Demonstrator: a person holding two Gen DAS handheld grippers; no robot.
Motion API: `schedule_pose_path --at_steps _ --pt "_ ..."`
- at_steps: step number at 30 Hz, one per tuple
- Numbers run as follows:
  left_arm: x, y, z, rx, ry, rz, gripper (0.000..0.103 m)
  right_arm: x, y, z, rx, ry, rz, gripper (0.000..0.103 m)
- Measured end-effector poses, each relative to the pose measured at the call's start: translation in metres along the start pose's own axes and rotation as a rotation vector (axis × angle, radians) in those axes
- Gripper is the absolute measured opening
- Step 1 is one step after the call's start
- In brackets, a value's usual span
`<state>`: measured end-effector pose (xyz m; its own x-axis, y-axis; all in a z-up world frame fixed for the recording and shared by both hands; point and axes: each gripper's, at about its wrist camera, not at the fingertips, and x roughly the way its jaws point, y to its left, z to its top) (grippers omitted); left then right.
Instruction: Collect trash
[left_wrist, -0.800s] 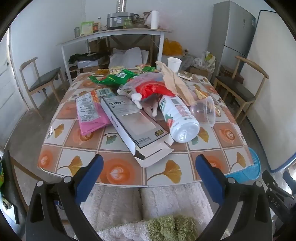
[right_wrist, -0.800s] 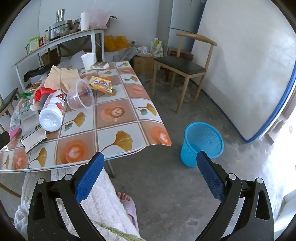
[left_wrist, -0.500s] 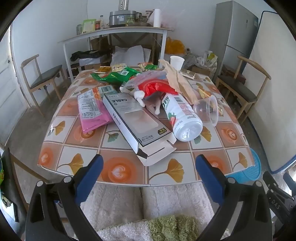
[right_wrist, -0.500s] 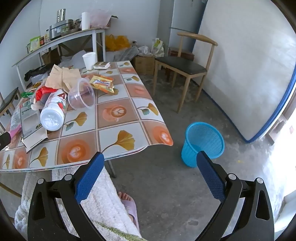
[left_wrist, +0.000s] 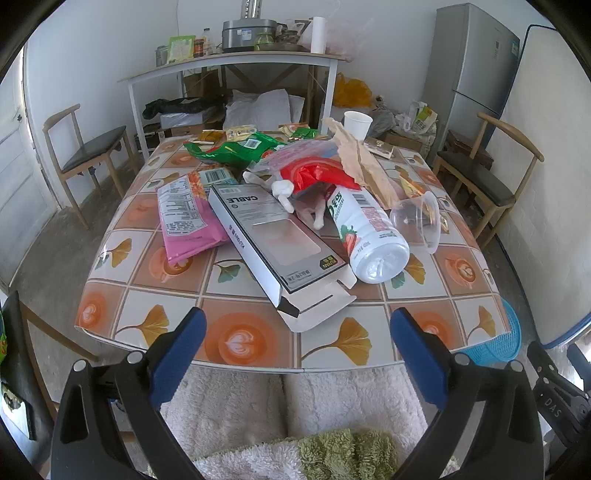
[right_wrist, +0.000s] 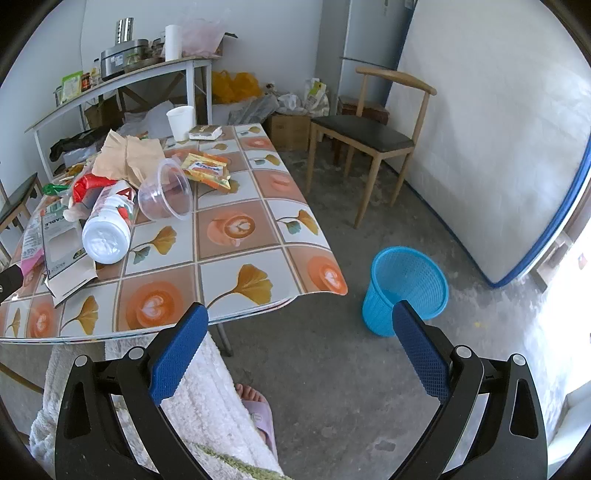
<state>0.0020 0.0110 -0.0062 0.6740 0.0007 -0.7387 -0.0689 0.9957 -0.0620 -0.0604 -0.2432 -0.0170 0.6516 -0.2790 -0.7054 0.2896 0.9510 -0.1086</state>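
Nearest in the left wrist view, the left tool (left_wrist: 295, 332) hangs over the near edge of the tabletop (left_wrist: 236, 343) with its blue pads spread wide and nothing between them; below it a pale fleecy garment covers the person's lap, and its lower part is cut off by the frame. The right tool (right_wrist: 301, 326) is likewise wide apart and empty, held off the right end of the tabletop above the concrete floor, where a foot in a slipper (right_wrist: 260, 410) peeks out from under the fleece. Just past the left tool lies a grey-and-white cable box (left_wrist: 275, 242) with its near flap open, partly overlapping a pink snack packet (left_wrist: 186, 221) to its left. Right of the box a white drink bottle (left_wrist: 364, 230) lies on its side, bottom toward the camera, its cap end buried under a red wrapper (left_wrist: 317, 173). A clear plastic cup (left_wrist: 419, 219) lies tipped just right of the bottle. Farther back sit crumpled brown paper (left_wrist: 360, 162), a green bag (left_wrist: 236, 149) and small sachets too tiny to read, then an upright white paper cup (left_wrist: 356, 123) at the far end. On the floor to the right stands the blue mesh bin (right_wrist: 406, 288), mostly hidden by the tabletop edge in the left wrist view.
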Motion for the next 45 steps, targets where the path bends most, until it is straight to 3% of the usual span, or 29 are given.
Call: schedule_pose_path --at_steps 45 --pt "0.0036 0.0027 -0.0031 -0.001 0.012 0.001 0.097 0.0017 0.0037 0.0024 -0.002 0.000 0.001 0.095"
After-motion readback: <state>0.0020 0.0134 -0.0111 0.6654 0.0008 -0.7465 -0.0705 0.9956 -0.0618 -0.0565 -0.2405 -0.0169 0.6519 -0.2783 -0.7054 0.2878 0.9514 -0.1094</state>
